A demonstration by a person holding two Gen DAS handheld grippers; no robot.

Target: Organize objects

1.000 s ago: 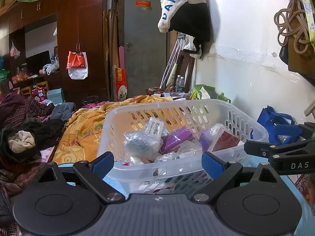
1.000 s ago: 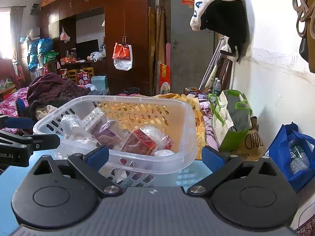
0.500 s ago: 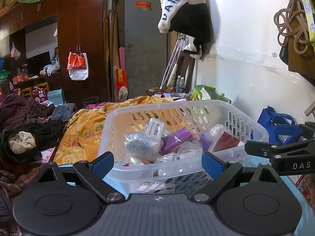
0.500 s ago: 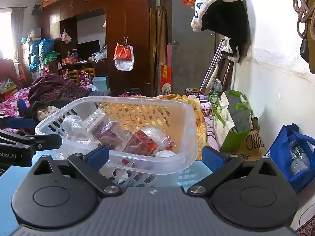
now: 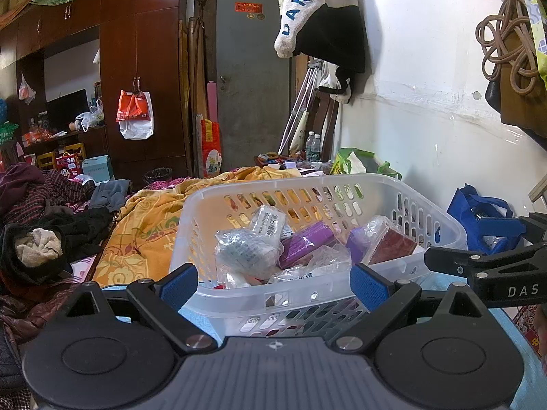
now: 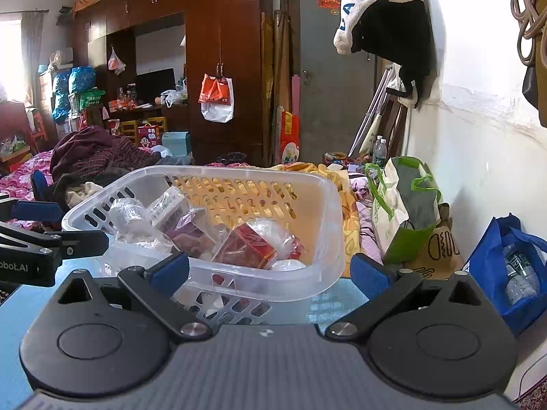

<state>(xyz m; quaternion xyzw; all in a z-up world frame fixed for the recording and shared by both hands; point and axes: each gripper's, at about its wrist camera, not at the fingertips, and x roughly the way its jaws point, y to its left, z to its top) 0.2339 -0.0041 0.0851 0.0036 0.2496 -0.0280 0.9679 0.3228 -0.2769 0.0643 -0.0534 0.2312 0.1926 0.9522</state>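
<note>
A clear white slotted plastic basket (image 5: 427,215) stands on a blue table top (image 6: 20,307); it also shows in the right wrist view (image 6: 328,205). It holds several wrapped items: a clear bag (image 5: 246,253), a purple box (image 5: 304,242), a dark red packet (image 5: 389,246) and a white labelled box (image 6: 167,208). My left gripper (image 5: 273,283) is open and empty, just in front of the basket's near wall. My right gripper (image 6: 270,273) is open and empty at the basket's near right corner. Each gripper shows at the edge of the other's view.
A bed with an orange patterned quilt (image 5: 147,229) and heaped dark clothes (image 5: 51,239) lies behind the table. A blue bag (image 6: 509,266) and a green-white bag (image 6: 407,212) stand by the white wall on the right. Wardrobes and a grey door are far behind.
The right wrist view has shifted slightly, so the basket sits a little further right in it. Both grippers stay open and the left one has not moved.
</note>
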